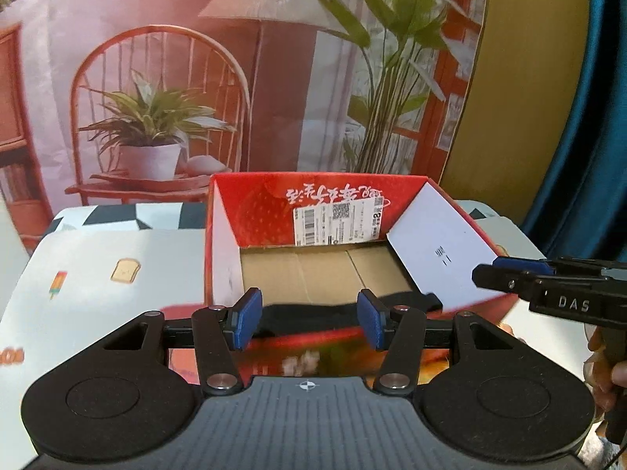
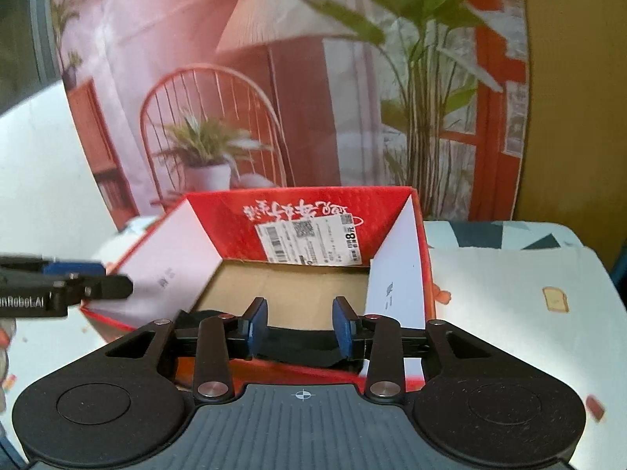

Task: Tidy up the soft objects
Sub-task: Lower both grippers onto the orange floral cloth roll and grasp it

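Note:
A black soft cloth (image 1: pixel 337 319) lies draped over the near wall of an open red box (image 1: pixel 266 211) with a bare cardboard floor. My left gripper (image 1: pixel 309 313) hovers just before that wall, open, with the cloth lying across the gap behind its blue pads (image 1: pixel 245 321), which do not press on it. In the right wrist view the same cloth (image 2: pixel 301 346) sags between the pads of my right gripper (image 2: pixel 301 319), which is also open, over the box (image 2: pixel 392 274). Each gripper shows in the other's view: the right gripper (image 1: pixel 493 274) and the left gripper (image 2: pixel 109 286).
The box stands on a table under a white cover printed with toast and a popsicle (image 1: pixel 98 266). A white shipping label (image 1: pixel 337 223) is stuck to the box's back wall. Behind hangs a printed backdrop (image 1: pixel 164 78); a blue curtain (image 1: pixel 588 117) is at right. A hand (image 1: pixel 603 376) holds the right gripper.

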Demonstrator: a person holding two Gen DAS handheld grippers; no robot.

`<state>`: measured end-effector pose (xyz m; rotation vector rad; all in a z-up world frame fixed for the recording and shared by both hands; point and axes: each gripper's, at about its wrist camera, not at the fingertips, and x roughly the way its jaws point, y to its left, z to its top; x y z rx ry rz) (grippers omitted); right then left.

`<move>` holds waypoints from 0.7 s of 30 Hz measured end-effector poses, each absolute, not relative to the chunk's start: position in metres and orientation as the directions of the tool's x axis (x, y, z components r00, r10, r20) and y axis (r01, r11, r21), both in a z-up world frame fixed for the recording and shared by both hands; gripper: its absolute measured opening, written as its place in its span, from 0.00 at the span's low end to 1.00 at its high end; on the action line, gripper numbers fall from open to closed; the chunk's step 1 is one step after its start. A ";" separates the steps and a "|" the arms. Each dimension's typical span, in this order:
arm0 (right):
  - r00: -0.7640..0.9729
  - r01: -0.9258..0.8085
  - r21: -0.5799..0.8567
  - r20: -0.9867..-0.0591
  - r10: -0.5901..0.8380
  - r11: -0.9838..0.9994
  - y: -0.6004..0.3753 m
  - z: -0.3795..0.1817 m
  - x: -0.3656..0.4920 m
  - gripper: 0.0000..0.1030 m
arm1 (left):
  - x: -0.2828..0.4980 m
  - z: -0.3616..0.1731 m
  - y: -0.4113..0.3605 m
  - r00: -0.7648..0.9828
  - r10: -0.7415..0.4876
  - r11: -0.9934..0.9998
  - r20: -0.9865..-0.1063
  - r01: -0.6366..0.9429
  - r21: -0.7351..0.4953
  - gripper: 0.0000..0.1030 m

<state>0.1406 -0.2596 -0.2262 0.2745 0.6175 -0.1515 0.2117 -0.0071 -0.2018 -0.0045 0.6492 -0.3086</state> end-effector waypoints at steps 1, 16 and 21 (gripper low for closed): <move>0.814 0.224 0.216 -0.578 -0.060 0.951 -0.257 -0.226 0.134 0.33 | 0.206 -0.204 -0.006 0.755 -0.282 0.956 -0.592 0.277 -0.102 0.55; 0.779 0.278 0.263 -0.624 -0.057 0.924 -0.216 -0.272 0.089 0.41 | 0.179 -0.255 -0.003 0.700 -0.309 0.951 -0.644 0.212 -0.226 0.55; 0.762 0.290 0.284 -0.646 -0.042 0.914 -0.213 -0.283 0.088 0.51 | 0.179 -0.267 0.003 0.674 -0.364 0.927 -0.643 0.200 -0.316 0.55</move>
